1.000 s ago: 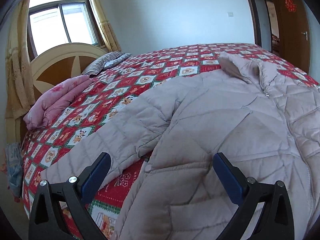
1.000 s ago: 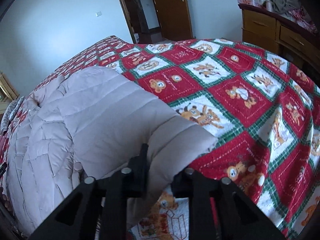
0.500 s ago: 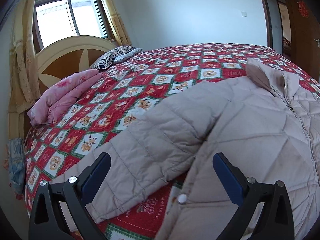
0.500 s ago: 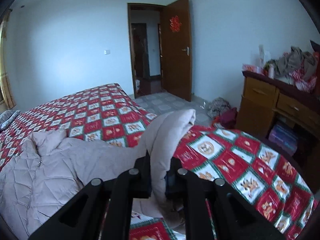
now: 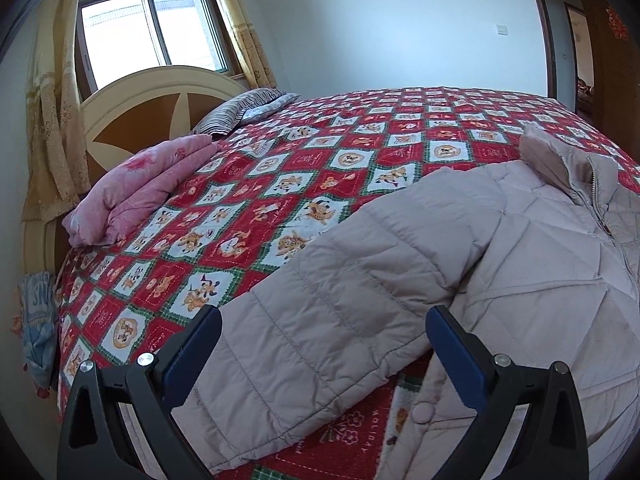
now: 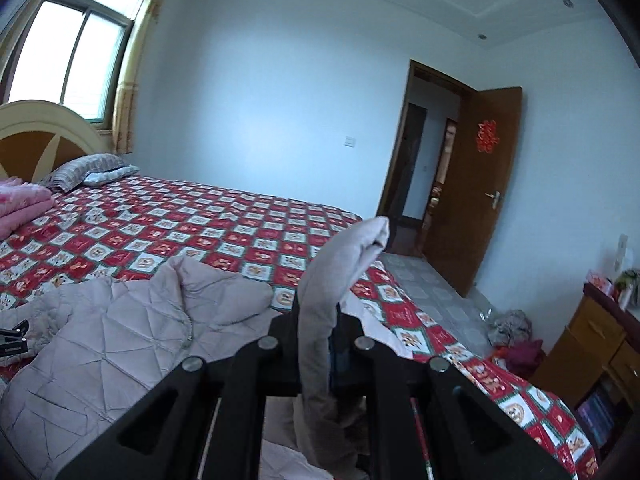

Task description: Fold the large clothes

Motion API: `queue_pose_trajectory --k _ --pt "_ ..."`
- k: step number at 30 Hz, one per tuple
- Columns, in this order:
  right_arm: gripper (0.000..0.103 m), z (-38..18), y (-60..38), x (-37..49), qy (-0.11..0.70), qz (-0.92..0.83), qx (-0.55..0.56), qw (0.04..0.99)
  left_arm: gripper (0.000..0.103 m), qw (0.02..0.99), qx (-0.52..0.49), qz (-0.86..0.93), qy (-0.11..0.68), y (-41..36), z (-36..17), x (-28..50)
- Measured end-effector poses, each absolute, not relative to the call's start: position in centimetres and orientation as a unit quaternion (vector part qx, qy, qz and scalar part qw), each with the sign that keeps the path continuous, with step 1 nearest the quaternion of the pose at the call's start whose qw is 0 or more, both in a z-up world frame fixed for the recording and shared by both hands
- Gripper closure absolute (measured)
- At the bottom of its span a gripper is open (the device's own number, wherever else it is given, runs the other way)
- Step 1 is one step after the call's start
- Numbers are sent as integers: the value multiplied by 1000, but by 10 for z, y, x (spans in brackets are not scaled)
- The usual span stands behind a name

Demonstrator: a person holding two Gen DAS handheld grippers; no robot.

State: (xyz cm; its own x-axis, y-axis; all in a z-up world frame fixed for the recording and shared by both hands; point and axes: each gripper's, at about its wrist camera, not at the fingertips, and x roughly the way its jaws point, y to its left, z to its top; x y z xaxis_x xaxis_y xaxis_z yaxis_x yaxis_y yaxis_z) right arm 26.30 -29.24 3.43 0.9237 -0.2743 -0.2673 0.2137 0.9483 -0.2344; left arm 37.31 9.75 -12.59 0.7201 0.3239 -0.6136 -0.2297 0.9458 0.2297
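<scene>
**One sleeve raised, one sleeve flat on the bed**

Two blue-padded fingers [image 5: 456,356] of the left gripper [image 5: 322,354] stand wide apart, with nothing between them that they touch; they frame the near sleeve [image 5: 320,320] of the jacket [image 5: 540,280], which lies flat and angled toward the camera. The right gripper [image 6: 318,336] has its fingers pressed together on the other sleeve [image 6: 344,264], pinching the fabric so that it rises upright between them and bends over at the cuff end, which shows a dark opening.

The jacket is a pale pinkish-beige quilted puffer. Its sleeves carry straight cross stitching, while the body has a diamond pattern. A zipper runs down the front to a stand-up collar [image 5: 560,164], and a round snap button [image 5: 423,412] sits on the front edge near the left gripper. Faint greyish marks show on the chest panel. The garment lies front-up, spread across the bedspread [image 5: 280,184], a red, white and green quilt of cartoon squares.

Further off, a folded pink blanket [image 5: 140,184] rests near the headboard [image 5: 136,116], with a striped pillow [image 5: 236,112] beside it. A window [image 5: 148,28] with yellow curtains stands behind. In the right wrist view, a brown door [image 6: 476,188] hangs open, and a wooden dresser [image 6: 592,344] stands beside the bed.
</scene>
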Motion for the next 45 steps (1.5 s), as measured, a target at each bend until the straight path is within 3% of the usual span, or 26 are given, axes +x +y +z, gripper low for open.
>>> queue_pose_trajectory --k 13,26,27,29,30,31,39,45 --pt "93 -36 -155 351 208 -3 -198 958 1 921 56 164 348 127 -134 369" --pt "91 -113 -124 405 293 46 -155 942 1 921 78 166 344 117 -135 373" --pt "85 -115 -125 407 297 57 -142 943 1 921 79 165 344 114 -134 374" --pt "62 -114 -131 406 304 92 -118 941 1 922 81 162 342 107 -130 375" --pt "35 -109 -137 401 303 106 -102 942 1 923 83 161 341 104 -126 375" --pt "21 -105 -142 395 291 104 -90 947 1 923 84 160 338 99 -122 375" --pt "19 -53 -250 345 185 -16 -21 982 1 953 87 90 278 13 -78 386" --pt "18 -57 -351 350 197 -139 53 969 1 955 131 73 254 -67 -102 421"
